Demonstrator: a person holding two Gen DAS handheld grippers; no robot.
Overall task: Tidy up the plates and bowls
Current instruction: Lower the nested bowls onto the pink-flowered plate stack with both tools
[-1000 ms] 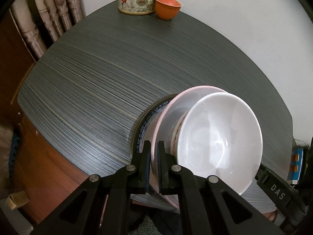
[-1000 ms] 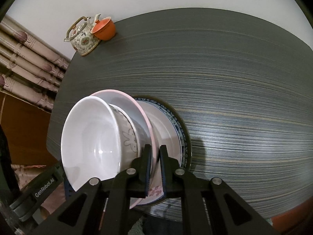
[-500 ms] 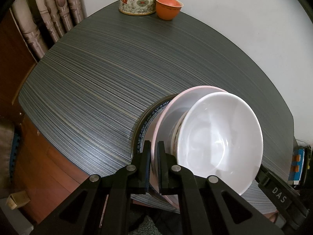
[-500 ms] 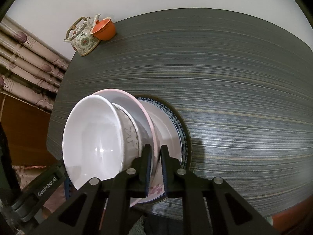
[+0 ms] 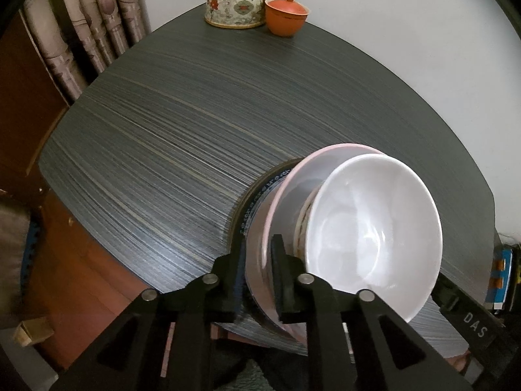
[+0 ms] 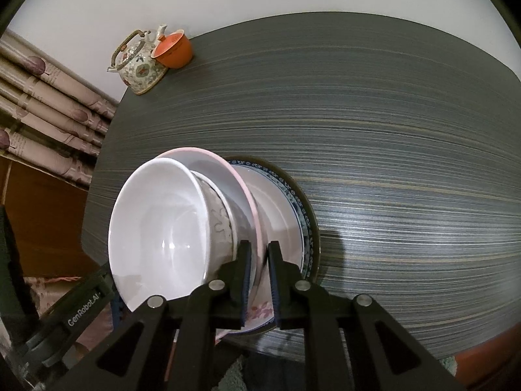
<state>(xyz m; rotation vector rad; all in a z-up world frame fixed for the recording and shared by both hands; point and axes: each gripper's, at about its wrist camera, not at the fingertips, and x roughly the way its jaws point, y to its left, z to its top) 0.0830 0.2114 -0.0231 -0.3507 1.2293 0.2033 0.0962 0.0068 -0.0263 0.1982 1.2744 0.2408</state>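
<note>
where the dark striped table (image 5: 202, 150) curves toward its near edge, a stack of dishes sits, partly overhanging that edge. at the bottom lies a blue-patterned plate (image 6: 293, 202) with a dark rim, flat on the table. on it rests a pink-rimmed plate (image 5: 293, 189), and that one carries a patterned bowl (image 6: 219, 218) with a plain white bowl (image 5: 374, 228) nested in it; the whole upper group appears tilted up from the blue-patterned plate.

the left gripper (image 5: 257, 260) straddles the rim of the pink-rimmed plate on the stack's left side, and its jaws are opening: a visible gap shows between the left finger and the plate's edge, so the pads no longer press on it. the right gripper (image 6: 259, 260) comes in from the opposite side, its two fingers drawn close together and pinching the same pink rim between them, just beside the wall of the patterned bowl. each camera catches the other tool's black body at the lower outer corner of its view.

at the far corner of the table, well apart from the stack, a flowered teapot (image 5: 237, 3) stands with an orange lidded cup (image 5: 286, 16) touching or just beside it. folded curtains (image 6: 49, 97) hang beyond the table's left edge, and a pale wall (image 5: 390, 32) rises behind the far edge.
</note>
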